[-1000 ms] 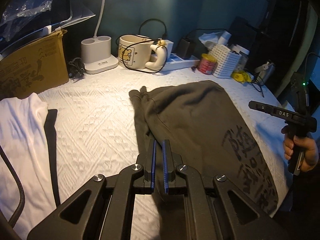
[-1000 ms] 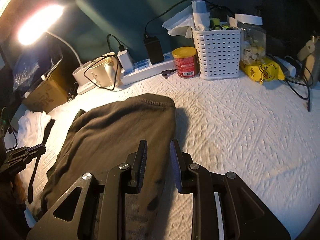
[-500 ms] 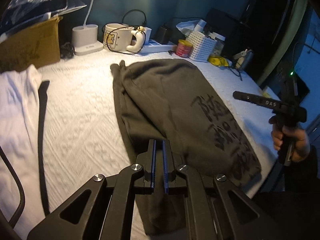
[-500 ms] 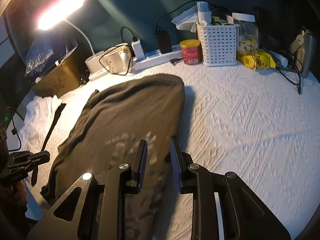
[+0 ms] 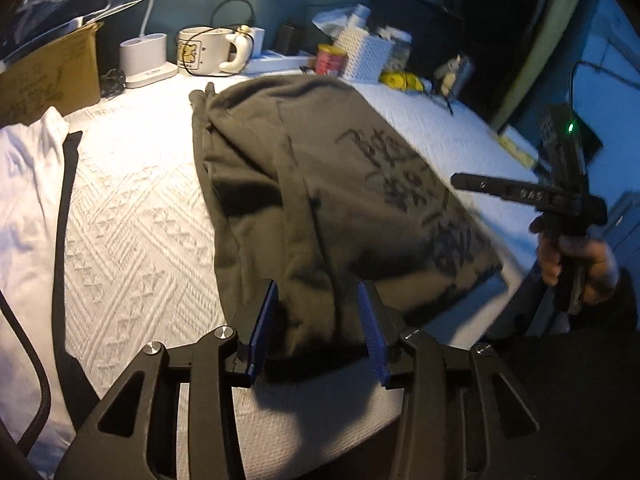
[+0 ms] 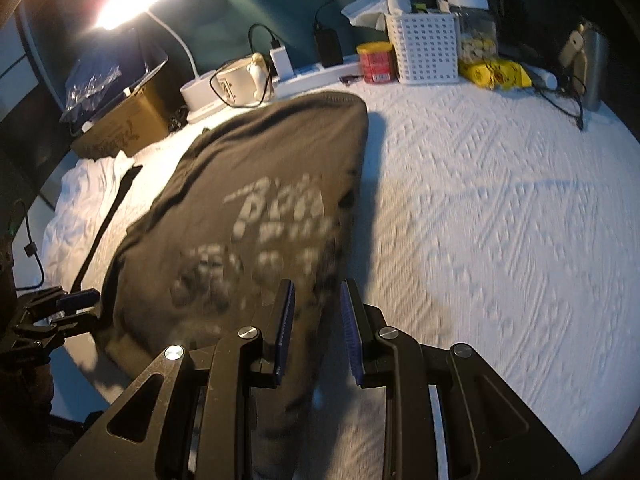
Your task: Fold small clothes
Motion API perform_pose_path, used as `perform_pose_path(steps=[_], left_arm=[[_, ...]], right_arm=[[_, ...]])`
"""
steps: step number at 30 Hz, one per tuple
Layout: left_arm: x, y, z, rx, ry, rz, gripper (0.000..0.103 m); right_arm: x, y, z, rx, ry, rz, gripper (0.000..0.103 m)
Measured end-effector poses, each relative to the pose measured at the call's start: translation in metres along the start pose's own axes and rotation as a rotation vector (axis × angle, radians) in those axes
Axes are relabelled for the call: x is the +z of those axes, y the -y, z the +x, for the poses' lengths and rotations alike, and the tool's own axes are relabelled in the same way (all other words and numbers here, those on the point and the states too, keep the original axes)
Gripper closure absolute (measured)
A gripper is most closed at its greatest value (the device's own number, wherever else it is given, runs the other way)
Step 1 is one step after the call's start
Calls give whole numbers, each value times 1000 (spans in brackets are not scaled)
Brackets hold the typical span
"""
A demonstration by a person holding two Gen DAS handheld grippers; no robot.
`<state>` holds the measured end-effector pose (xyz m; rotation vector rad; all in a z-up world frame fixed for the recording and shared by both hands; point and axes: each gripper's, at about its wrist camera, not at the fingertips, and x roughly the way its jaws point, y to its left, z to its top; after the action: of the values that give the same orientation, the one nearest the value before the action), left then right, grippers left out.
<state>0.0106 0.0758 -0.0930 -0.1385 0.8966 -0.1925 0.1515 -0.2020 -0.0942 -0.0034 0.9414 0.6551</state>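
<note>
The left gripper (image 5: 318,322) has just been opening: half a second ago its blue pads were pressed together on the near edge of the dark olive garment (image 5: 320,184); now the jaws stand apart, with that edge lying loose between them and no pad pressing it. The right gripper (image 6: 316,326) is parted by the same modest gap as before, straddling the garment's near right edge without visibly clamping it. Compared with a second ago, both views show more of the garment and its blurred printed lettering, so the hands have drawn back toward the near edge of the white textured bedcover (image 6: 480,220). The garment lies flat, lengthwise. This reads as a release after pulling it straight; the next fold can begin. A white garment (image 5: 28,208) lies at the far left.
</note>
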Motion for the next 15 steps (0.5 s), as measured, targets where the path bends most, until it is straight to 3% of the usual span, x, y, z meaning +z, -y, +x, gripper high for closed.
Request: perform_pose_path(steps=[2, 5, 9, 15], left_arm=[[-5, 0, 5, 31, -20, 22, 63], [-13, -4, 5, 42, -13, 45, 92], [-14, -8, -3, 42, -13, 61, 100], [-19, -15, -11, 10, -29, 38, 101]], right_arm=[[-9, 1, -1, -2, -8, 7, 77], [-21, 3, -1, -1, -21, 15, 77], [-32, 4, 0, -2, -33, 19, 77], [-44, -1, -6, 26, -18, -11, 77]])
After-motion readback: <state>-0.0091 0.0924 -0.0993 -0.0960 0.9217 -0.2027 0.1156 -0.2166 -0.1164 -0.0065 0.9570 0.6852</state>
